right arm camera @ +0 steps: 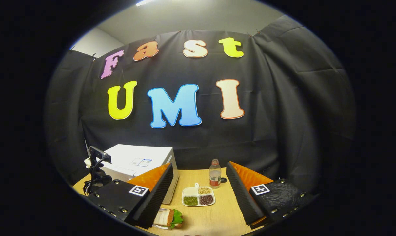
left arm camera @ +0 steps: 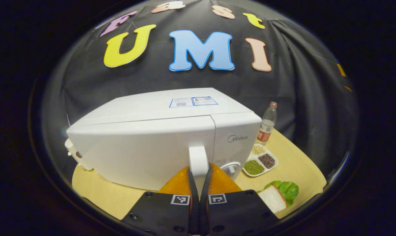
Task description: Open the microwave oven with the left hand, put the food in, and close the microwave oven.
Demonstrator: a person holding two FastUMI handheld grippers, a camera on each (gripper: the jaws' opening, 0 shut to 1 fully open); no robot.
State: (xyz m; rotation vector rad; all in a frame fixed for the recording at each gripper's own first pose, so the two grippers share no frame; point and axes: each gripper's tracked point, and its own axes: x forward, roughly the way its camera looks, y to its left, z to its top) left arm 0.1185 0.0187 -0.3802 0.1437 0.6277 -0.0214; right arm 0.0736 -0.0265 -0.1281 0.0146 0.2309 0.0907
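Observation:
The white microwave (left arm camera: pixel 152 144) stands on the wooden table with its door shut. My left gripper (left arm camera: pixel 198 170) is shut on the door's white vertical handle (left arm camera: pixel 198 157), one orange finger pressing each side. In the right gripper view the microwave (right arm camera: pixel 142 160) is at the left, with the left gripper's mounted camera (right arm camera: pixel 98 164) in front of it. My right gripper (right arm camera: pixel 199 165) hangs open above the table, fingers wide apart with nothing between them. The food, a sandwich of bread and lettuce (right arm camera: pixel 170 218), lies just below its left finger; it also lies right of the microwave (left arm camera: pixel 278 195).
A white divided tray of beans (left arm camera: pixel 260 160) (right arm camera: pixel 198 196) sits right of the microwave. A clear bottle with a red label (left arm camera: pixel 267 124) (right arm camera: pixel 214 177) stands behind it. The wooden table (right arm camera: pixel 217 216) ends at the black cloth wall.

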